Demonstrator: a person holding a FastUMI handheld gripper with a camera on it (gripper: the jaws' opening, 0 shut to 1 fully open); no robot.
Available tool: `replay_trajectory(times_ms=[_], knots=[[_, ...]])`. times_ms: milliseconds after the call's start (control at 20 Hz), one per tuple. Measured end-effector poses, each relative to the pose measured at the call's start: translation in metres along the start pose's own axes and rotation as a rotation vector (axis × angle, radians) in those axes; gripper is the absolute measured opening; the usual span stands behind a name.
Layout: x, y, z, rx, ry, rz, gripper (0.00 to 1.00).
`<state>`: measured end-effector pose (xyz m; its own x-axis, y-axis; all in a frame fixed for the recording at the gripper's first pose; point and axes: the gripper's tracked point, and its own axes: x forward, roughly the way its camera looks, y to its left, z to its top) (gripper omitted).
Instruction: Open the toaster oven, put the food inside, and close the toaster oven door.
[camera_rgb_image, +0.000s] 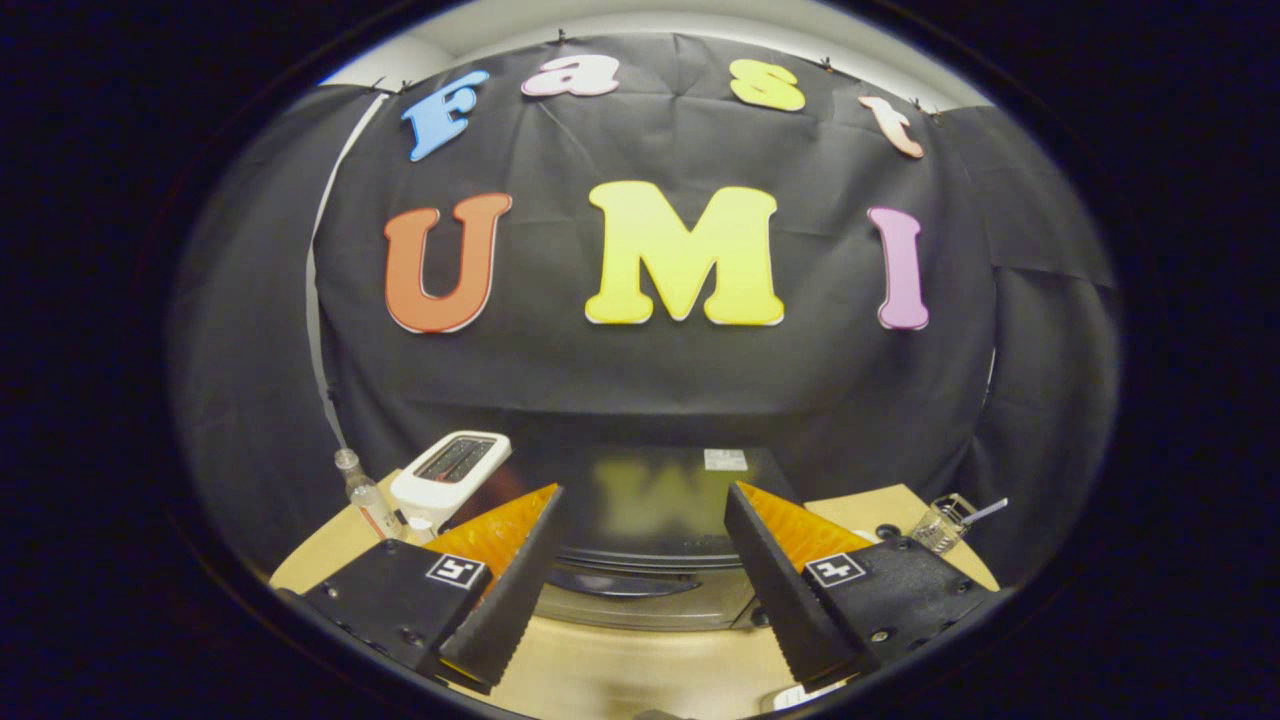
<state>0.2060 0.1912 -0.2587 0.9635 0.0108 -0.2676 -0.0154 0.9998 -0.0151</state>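
A dark toaster oven (650, 500) with a glossy black top stands on the wooden table, just ahead of my fingers and seen from above. Its door handle (622, 583) shows along the front top edge, between the two fingers, and the door looks closed. My gripper (643, 520) is open, its fingers wide apart with nothing between them, hovering above and in front of the oven.
A white slot toaster (450, 475) sits beside the oven's left side, with a small clear bottle (366, 500) next to it. A glass (940, 525) with a stick in it stands to the oven's right. The wooden table (620, 670) shows below the fingers.
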Motion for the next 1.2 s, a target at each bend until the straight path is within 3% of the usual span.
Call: replay_trajectory(times_ms=[450,1200], knots=[[0.034,0.006,-0.050,-0.008,0.089,-0.061,1.00],[-0.044,0.011,-0.113,-0.042,0.199,0.023,1.00]])
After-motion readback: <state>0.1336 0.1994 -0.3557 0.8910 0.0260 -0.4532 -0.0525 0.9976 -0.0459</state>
